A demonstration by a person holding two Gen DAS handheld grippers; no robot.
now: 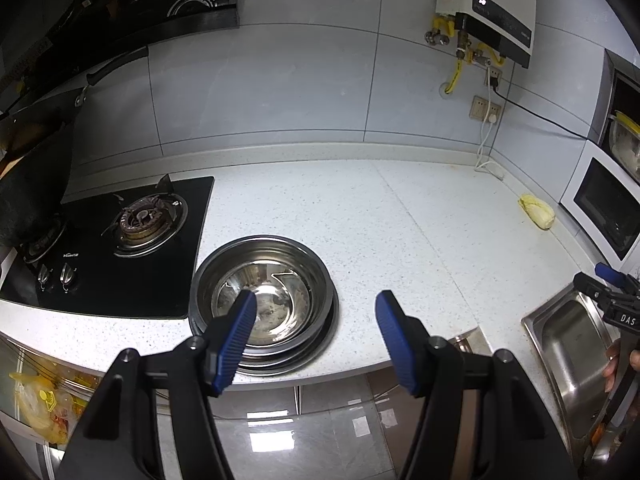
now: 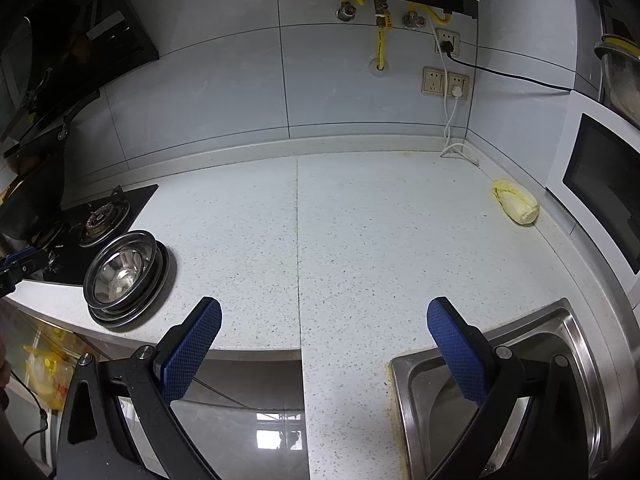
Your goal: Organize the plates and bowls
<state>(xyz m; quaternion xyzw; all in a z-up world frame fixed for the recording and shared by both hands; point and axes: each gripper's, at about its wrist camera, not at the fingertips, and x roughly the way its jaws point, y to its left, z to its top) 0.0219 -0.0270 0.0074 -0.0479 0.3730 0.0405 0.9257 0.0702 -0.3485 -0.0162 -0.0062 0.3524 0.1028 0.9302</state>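
Note:
A stack of steel bowls on steel plates (image 1: pixel 264 300) sits near the front edge of the speckled white counter (image 1: pixel 380 220), just right of the gas hob. It also shows in the right wrist view (image 2: pixel 122 276) at the left. My left gripper (image 1: pixel 316 312) is open and empty, above the counter edge, its left finger over the stack's rim. My right gripper (image 2: pixel 324 316) is open and empty, over the counter edge beside the sink, far right of the stack. The right gripper also shows at the right edge of the left wrist view (image 1: pixel 608 280).
A black gas hob (image 1: pixel 116 240) with a dark pot lies left. A steel sink (image 2: pixel 500 392) is at the front right. A cabbage piece (image 2: pixel 516 202) lies near a white microwave (image 2: pixel 600 184). Wall sockets, cables and a water heater (image 1: pixel 492 8) are behind.

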